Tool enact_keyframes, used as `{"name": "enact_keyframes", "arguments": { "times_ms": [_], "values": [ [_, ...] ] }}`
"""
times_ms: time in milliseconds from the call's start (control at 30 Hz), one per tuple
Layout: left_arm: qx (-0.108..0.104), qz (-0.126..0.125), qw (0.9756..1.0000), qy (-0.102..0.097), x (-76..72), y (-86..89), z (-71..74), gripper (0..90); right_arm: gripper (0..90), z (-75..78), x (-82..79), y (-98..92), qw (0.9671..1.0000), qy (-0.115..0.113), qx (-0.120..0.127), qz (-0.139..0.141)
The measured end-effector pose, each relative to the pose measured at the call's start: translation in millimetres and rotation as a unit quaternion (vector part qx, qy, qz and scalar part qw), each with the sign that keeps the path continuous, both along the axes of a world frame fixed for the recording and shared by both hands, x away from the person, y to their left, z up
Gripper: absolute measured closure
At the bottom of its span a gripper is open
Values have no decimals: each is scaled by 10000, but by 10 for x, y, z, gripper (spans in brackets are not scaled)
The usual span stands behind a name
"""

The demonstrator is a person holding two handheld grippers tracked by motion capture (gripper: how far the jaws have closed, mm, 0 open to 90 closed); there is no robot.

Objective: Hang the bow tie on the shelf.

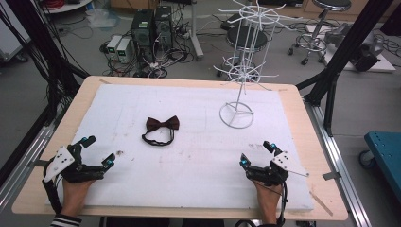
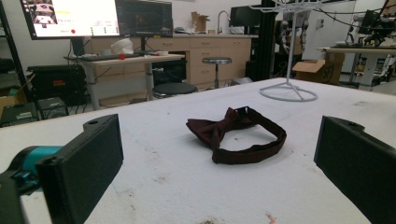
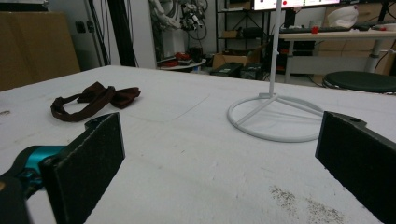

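Black fingers of left gripper [image 1: 98, 151] spread wide, empty; right gripper [image 1: 256, 154] likewise, bow tie [image 1: 161, 129] untouched

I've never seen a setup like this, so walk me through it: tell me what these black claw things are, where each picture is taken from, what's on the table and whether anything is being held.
A person sits at a table with a hand-held two-jaw tool in each hand: the left gripper and the right gripper. The high view looks down from above. Each of the other two pictures comes from a camera riding on one gripper, looking out between its black jaws.

On the white foam pad lie a dark brown bow tie with its neck strap and a white wire display stand. Both grippers are open and empty, resting near the pad's front edge. Nothing is held.
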State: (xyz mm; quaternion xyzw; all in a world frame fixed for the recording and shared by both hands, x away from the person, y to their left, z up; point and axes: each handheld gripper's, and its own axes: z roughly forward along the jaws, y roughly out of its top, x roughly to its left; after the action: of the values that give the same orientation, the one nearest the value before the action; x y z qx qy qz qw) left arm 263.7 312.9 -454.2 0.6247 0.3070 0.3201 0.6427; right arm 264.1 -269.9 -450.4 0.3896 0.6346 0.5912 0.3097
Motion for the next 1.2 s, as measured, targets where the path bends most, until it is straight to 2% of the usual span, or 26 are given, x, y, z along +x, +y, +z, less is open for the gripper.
{"name": "enact_keyframes", "arguments": {
  "times_ms": [467, 733, 800, 967, 1067, 1133, 1200],
  "values": [
    [18, -1, 10000, -6, 3, 5, 3, 17, 6, 0, 0, 0, 10000, 4, 11, -8],
    [-85, -22, 9999, 103, 20, 30, 8, 17, 6, 0, 2, 1, 10000, -5, -2, -13],
    [-42, -13, 9999, 136, 28, 43, 21, 17, 6, 1, 1, 2, 10000, -3, -5, -11],
    [64, -164, 9997, 164, 56, 54, 152, 17, 6, 0, 4, -1, 10000, -9, 1, 0],
    [333, -334, 9987, 210, 121, 42, 323, 17, 6, 0, 1, 0, 10000, 6, 3, -5],
    [359, -382, 9983, 235, 139, 36, 361, 17, 6, 1, 2, -1, 10000, 6, 6, -2],
    [472, -481, 9973, 303, 182, 25, 436, 17, 6, 1, 0, 0, 10000, 21, 10, 4]
  ]
}}
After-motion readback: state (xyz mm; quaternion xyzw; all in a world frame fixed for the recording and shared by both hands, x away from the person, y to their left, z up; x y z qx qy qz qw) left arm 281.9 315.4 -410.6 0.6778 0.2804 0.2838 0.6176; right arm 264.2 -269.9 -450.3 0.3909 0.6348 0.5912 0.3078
